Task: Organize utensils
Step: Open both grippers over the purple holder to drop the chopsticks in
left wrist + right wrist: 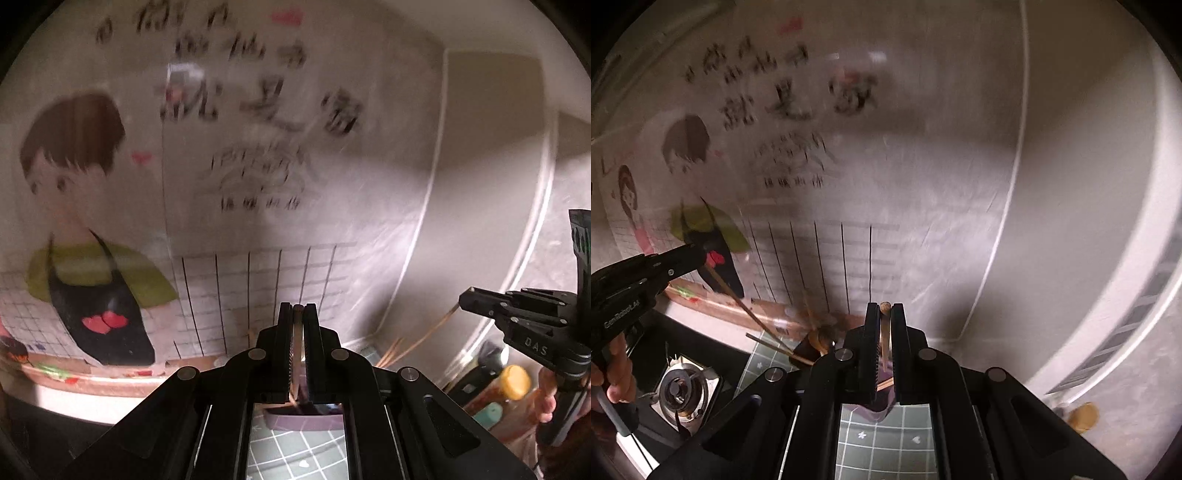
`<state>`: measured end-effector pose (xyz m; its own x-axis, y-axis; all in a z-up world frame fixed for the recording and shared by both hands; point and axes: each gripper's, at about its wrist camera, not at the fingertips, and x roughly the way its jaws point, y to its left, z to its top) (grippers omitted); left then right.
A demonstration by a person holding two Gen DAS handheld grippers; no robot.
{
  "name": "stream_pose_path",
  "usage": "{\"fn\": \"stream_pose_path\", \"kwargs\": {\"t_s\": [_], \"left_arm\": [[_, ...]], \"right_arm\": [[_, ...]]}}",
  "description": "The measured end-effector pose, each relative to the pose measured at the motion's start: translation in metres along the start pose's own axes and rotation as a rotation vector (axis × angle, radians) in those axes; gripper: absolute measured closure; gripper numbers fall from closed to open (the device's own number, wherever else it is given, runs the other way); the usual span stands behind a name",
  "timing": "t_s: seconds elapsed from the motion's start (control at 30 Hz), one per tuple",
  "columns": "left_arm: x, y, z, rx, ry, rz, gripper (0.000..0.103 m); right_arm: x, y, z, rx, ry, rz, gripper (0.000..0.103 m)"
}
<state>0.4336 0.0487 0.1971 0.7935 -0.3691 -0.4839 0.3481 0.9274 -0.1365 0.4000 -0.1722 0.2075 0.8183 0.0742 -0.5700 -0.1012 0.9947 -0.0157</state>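
My left gripper (297, 307) is shut on a thin wooden utensil handle (296, 339), held upright; from the right wrist view it (698, 251) grips a long chopstick (738, 299) that slants down toward a dark holder (807, 350) with several wooden utensils in it. My right gripper (885, 305) is shut on another wooden stick (885, 332), round end up between the fingers; it also shows in the left wrist view (465, 297). A purple container (299, 419) lies just below my left fingers.
A wall with a cartoon poster (96, 258) is close ahead. A gas stove burner (681, 387) is at lower left. A grey gridded mat (886, 443) lies below. Bottles (509, 387) stand at right. A white appliance (1108, 258) is on the right.
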Motion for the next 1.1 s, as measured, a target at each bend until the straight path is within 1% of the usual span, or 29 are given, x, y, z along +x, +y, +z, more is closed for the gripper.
{"fn": "stream_pose_path", "kwargs": {"t_s": [0.17, 0.3, 0.47, 0.63, 0.77, 0.87, 0.9, 0.93, 1.0, 1.1], "left_arm": [[0.052, 0.017, -0.016, -0.04, 0.071, -0.011, 0.097], [0.083, 0.024, -0.029, -0.05, 0.12, -0.04, 0.097], [0.11, 0.027, -0.042, -0.064, 0.167, -0.047, 0.097], [0.132, 0.029, -0.055, -0.084, 0.211, -0.051, 0.096], [0.142, 0.031, -0.059, -0.115, 0.226, -0.068, 0.095], [0.14, 0.03, -0.058, -0.123, 0.219, -0.069, 0.093], [0.136, 0.029, -0.056, -0.121, 0.201, -0.058, 0.091], [0.13, 0.028, -0.054, -0.119, 0.184, -0.05, 0.085], [0.115, 0.027, -0.049, -0.116, 0.135, -0.029, 0.076], [0.087, 0.022, -0.043, -0.115, 0.073, 0.012, 0.072]], "right_arm": [[0.053, 0.0, -0.014, 0.033, 0.109, 0.026, 0.098], [0.083, 0.001, -0.027, 0.047, 0.174, 0.035, 0.098], [0.115, 0.0, -0.045, 0.073, 0.244, 0.047, 0.097], [0.137, -0.003, -0.057, 0.085, 0.282, 0.055, 0.097], [0.146, -0.002, -0.062, 0.079, 0.289, 0.049, 0.097], [0.147, -0.008, -0.065, 0.111, 0.286, 0.066, 0.096], [0.146, -0.01, -0.065, 0.12, 0.274, 0.07, 0.096], [0.141, -0.012, -0.065, 0.121, 0.251, 0.07, 0.096], [0.131, -0.013, -0.064, 0.106, 0.209, 0.066, 0.096], [0.109, -0.014, -0.061, 0.089, 0.14, 0.065, 0.095]]}}
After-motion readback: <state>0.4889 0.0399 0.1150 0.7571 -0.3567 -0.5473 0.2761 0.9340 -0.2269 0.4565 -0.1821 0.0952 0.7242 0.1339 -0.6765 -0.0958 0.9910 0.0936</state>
